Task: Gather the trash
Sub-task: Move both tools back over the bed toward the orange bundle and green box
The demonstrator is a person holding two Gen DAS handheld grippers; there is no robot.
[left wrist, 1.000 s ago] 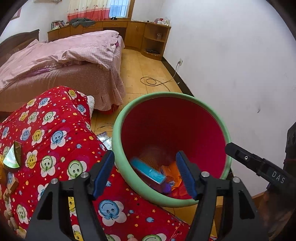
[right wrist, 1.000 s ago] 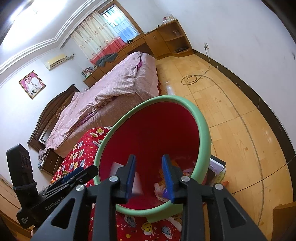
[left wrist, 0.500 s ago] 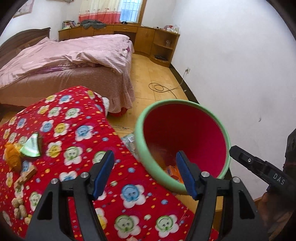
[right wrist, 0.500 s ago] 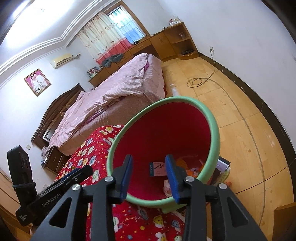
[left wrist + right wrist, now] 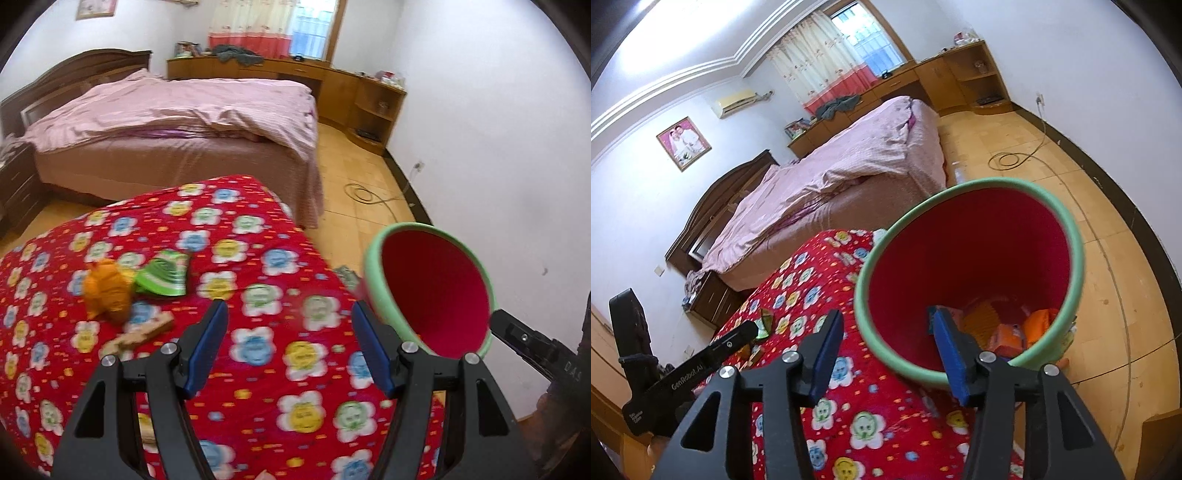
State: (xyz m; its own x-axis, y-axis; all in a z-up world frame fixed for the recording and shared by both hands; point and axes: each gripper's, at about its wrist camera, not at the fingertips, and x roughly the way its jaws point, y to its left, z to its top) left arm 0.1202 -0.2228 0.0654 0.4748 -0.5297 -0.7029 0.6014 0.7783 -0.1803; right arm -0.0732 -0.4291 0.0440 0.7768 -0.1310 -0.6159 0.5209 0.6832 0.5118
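The left gripper (image 5: pixel 288 347) has swung off the green-rimmed bin (image 5: pixel 373 280) — now at three o'clock — toward the green wrapper (image 5: pixel 162 277) at ten o'clock, jaws wide and empty — approach low, straddling it, while the right gripper (image 5: pixel 884 354), empty, is opening.

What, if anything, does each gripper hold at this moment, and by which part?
Nothing is held. The left gripper stands open above the red quilt; the right gripper has its jaws opening, empty, in front of the bin.
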